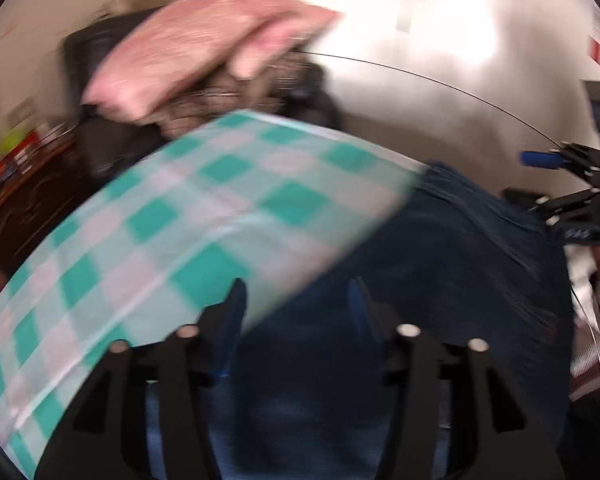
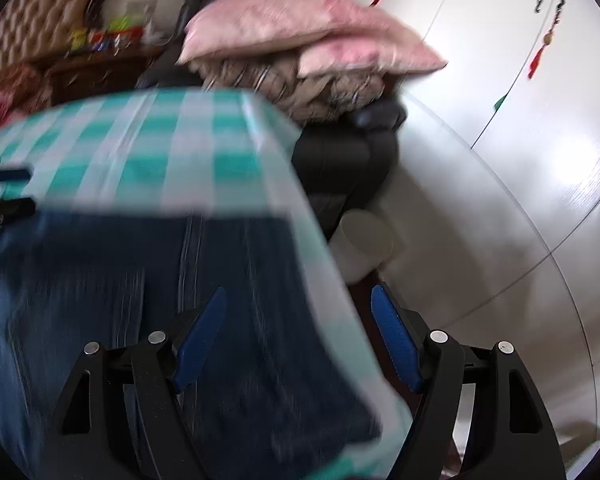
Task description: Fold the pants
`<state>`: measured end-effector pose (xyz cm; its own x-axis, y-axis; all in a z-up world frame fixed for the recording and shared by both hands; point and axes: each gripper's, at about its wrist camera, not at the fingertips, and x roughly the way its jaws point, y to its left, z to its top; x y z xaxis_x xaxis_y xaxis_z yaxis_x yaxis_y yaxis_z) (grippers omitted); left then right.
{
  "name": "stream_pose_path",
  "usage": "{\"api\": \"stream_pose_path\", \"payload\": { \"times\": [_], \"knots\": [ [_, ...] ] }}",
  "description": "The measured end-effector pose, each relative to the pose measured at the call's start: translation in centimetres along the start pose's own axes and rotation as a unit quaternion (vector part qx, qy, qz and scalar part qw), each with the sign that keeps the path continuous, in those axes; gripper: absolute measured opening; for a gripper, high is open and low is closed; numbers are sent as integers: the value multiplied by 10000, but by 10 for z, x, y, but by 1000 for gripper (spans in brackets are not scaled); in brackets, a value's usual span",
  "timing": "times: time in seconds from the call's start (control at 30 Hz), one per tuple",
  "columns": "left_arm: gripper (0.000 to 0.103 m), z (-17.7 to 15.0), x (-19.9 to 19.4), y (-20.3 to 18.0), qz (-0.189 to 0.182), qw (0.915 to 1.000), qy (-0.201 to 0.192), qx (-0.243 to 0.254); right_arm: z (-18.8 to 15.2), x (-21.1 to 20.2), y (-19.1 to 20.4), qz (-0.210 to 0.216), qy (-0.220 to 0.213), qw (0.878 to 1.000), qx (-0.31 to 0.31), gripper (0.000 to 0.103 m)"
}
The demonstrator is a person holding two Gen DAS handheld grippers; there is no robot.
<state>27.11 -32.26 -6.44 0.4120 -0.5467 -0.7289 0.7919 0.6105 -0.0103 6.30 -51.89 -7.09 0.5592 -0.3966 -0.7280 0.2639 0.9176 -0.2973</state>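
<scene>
- On checkered tablecloth [image 1: 204,216], teal and white: dark blue pants [image 1: 440,280], spread flat, reaching to near edge of table in both views.
- From left wrist view: pants directly under and ahead of left gripper [image 1: 296,300], extending away to the right, toward right gripper [image 1: 556,178] at far right edge.
- From right wrist view: pants [image 2: 160,300] below and to the left of right gripper [image 2: 296,340]; right finger [image 2: 394,340] already past table edge, over floor.
- Long axis: hard to tell because of blur; seems to run forward, away from both cameras, judging from seam line in right view.
- Left gripper fingers: apart, nothing pressed between them, cloth only underneath.
- Right gripper fingers: wide apart, blue pads bare, nothing clamped.
- Nearer hand: left one sits more fully over the cloth; right one at its side border.
- Probably next: reaching for a new hold on an edge, so each hand must go down to the cloth.
</scene>
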Motion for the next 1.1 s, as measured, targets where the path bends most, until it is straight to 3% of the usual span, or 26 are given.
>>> {"api": "stream_pose_path", "payload": {
  "times": [0.03,0.07,0.1,0.13,0.17,0.23,0.3,0.33,0.4,0.47,0.53,0.6,0.63,0.7,0.83,0.9,0.93,0.97,1.03,1.1],
  "knots": [
    [61,-2,9,-9,90,9996,201,165,-12,6,3,-285,127,9992,-250,71],
    [61,-7,23,-14,565,9966,489,336,-20,14,5,-725,235,9961,-453,72],
    [61,-12,31,-11,1094,9911,684,313,-30,21,-1,-1455,307,9874,-546,72],
    [59,-14,28,-6,1376,9879,710,122,-35,22,-10,-1758,344,9829,-435,72],
    [60,-17,9,2,1372,9889,519,-252,-38,18,-26,-1834,382,9822,-111,72],
    [60,-24,-31,9,1243,9895,142,-726,-47,1,-61,-1364,414,9871,733,72],
    [60,-37,-62,4,1039,9893,112,-1018,-56,-8,-68,-846,514,9902,986,72],
    [58,-48,-78,-7,700,9903,42,-1198,-62,-15,-65,-366,539,9919,1088,69],
    [57,-72,-103,-29,78,9906,-84,-1367,-68,-20,-55,134,525,9925,1093,68],
    [36,-92,-113,-59,-465,9894,-102,-1374,-69,-18,-44,583,553,9897,1183,68],
    [19,-118,-107,-93,-658,9892,131,-1305,-67,-15,-36,515,578,9899,1187,64],
    [11,-137,-95,-115,-651,9889,416,-1272,-62,-7,-22,129,583,9954,745,25],
    [9,-145,-91,-122,-592,9883,514,-1311,-60,-1,-17,-314,632,9962,516,20],
    [7,-159,-100,-129,-714,9841,394,-1576,-62,7,-24,-964,766,9910,517,16],
    [11,-179,-135,-111,-804,9728,153,-2167,-69,-6,-34,-1080,811,9880,754,16],
    [19,-198,-155,-76,-680,9571,-81,-2816,-70,-26,-17,-957,587,9923,516,22],
    [21,-206,-162,-61,-446,9539,-131,-2966,-68,-37,-2,-901,427,9946,292,27],
    [21,-211,-165,-53,-328,9527,-128,-3020,-66,-46,10,-843,282,9959,146,48],
    [21,-225,-163,-34,-159,9471,77,-3203,-60,-64,40,-524,-99,9986,-55,76],
    [20,-239,-161,-30,-160,9456,274,-3239,-57,-66,66,-264,-184,9987,-391,75]
  ]
}}
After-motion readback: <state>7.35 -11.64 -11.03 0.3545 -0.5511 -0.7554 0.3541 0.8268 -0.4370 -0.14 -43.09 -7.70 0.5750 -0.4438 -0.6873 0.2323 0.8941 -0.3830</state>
